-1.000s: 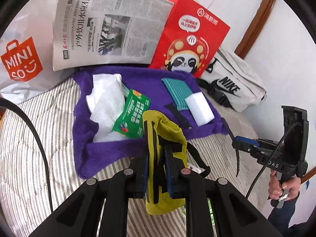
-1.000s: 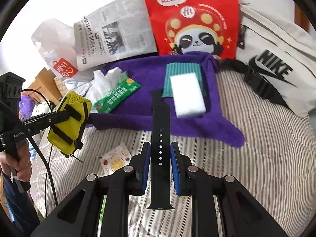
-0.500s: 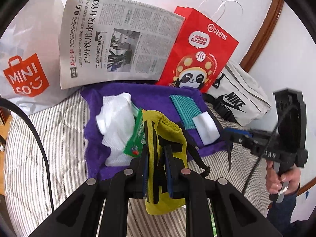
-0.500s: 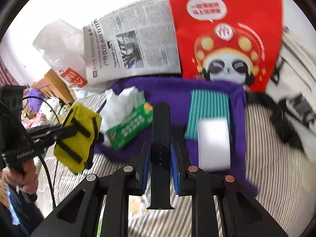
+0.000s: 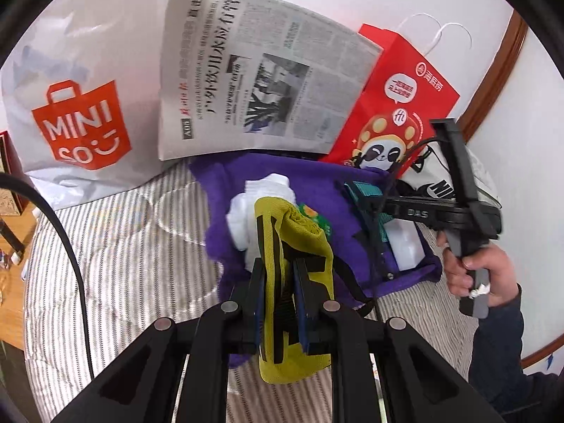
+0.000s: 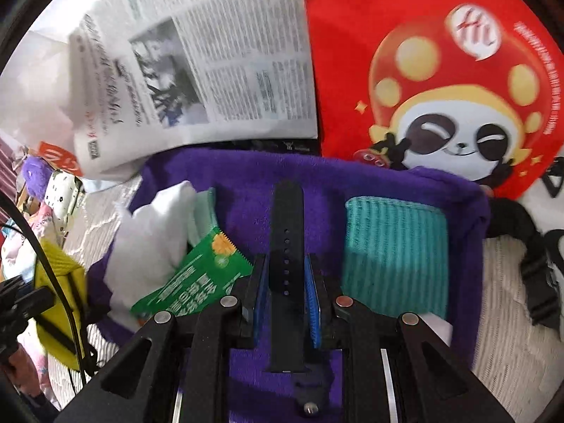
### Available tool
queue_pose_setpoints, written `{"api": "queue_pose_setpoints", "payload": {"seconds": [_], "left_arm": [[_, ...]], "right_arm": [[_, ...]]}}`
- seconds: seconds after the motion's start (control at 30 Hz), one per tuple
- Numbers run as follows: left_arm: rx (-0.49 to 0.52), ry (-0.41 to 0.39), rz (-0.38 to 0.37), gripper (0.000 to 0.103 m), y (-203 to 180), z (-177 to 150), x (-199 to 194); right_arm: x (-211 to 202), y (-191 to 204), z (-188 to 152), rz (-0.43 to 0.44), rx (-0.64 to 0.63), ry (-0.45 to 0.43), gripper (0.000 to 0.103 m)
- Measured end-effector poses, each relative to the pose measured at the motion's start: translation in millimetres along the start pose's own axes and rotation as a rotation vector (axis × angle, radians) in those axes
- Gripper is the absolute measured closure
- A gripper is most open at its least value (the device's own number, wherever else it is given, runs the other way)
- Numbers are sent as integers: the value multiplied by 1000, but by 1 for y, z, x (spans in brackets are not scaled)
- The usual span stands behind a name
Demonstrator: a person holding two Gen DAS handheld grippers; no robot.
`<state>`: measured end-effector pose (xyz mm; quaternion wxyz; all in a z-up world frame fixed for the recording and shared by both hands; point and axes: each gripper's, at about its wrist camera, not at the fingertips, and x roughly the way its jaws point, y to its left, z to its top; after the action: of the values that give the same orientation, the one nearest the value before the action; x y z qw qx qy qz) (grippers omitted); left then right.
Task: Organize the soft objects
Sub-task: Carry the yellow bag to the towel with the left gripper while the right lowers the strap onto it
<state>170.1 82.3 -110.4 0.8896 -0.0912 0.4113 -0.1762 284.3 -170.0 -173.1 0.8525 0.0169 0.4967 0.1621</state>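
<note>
My left gripper (image 5: 278, 278) is shut on a yellow pouch with black straps (image 5: 292, 243), held above the near edge of the purple towel (image 5: 218, 190). My right gripper (image 6: 286, 282) is shut on a black watch strap (image 6: 287, 225), held low over the middle of the purple towel (image 6: 246, 176). On the towel lie white tissue (image 6: 151, 232), a green packet (image 6: 190, 282), a teal cloth (image 6: 394, 250) and a white sponge (image 5: 405, 243). The right gripper also shows in the left wrist view (image 5: 373, 211), and the pouch in the right wrist view (image 6: 60, 296).
A newspaper (image 5: 261, 81), a red panda paper bag (image 5: 394, 116) and a white Miniso bag (image 5: 77, 120) lean on the wall behind the towel. A white Nike bag (image 5: 440, 183) lies at the right. The towel lies on a striped bed (image 5: 134, 246).
My right gripper has moved forward with the watch strap, from the bed's front to over the towel's middle. My left gripper has moved back and left a little with the pouch.
</note>
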Motion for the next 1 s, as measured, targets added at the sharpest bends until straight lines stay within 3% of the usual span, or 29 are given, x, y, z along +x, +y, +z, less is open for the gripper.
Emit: {"api": "queue_pose_setpoints", "payload": {"seconds": [0.13,0.47,0.57,0.73,1.0], "left_arm": [[-7,1,-17,89,7,0,4],[-21,-3,-52,89,17,-4,4],[-20,-4,-42,89,19,-5,2],[-34,-3,-28,89,23,-10,-2],[-30,-1,-36,89,7,-10,-6]], "right_arm": [[24,-2,6,-29,37,55,82],[37,2,6,-84,19,75,82],[35,3,5,-73,6,73,72],[11,3,-4,-54,6,40,70],[-70,-9,-45,-47,-12,-80,62]]}}
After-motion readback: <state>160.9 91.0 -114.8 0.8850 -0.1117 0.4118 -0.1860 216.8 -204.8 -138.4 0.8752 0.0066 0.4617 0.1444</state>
